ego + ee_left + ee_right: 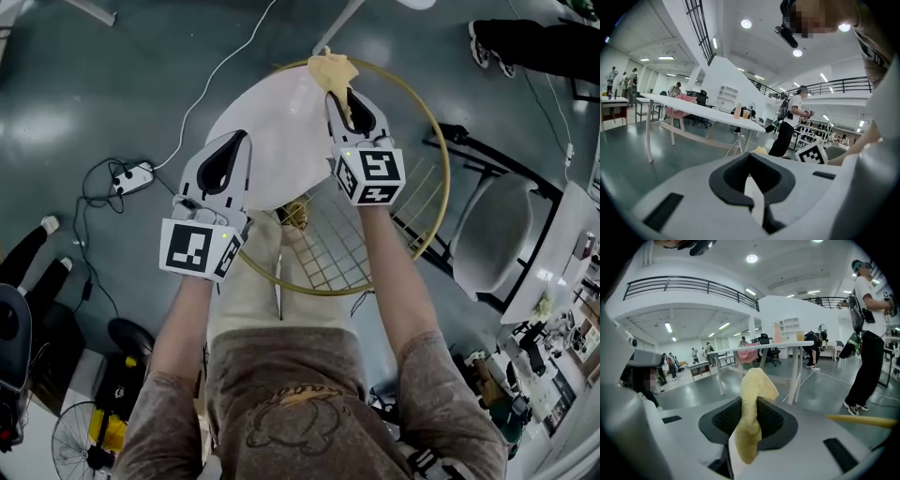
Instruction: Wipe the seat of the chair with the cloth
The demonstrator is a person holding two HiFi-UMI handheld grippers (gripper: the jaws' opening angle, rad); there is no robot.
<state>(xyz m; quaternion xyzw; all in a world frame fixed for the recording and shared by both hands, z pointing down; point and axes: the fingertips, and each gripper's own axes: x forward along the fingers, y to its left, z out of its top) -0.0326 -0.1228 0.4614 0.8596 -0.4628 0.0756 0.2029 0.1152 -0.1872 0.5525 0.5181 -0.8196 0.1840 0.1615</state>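
My right claw [342, 96] is clamping the yellow cloth [334, 67], which is bunching past the jaw tips at the top centre of the head view, at the far edge of the white seat [272, 122]. My left claw [236, 141] is hanging clenched and empty over the seat's left side. The chair's gold wire frame [439, 169] is ringing the seat above the grey floor [84, 84].

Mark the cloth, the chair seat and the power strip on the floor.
cloth [757, 385], right gripper view, on its upper yellow fold.
chair seat [277, 131], head view, on its bare white middle.
power strip [131, 175], head view, on its white body.
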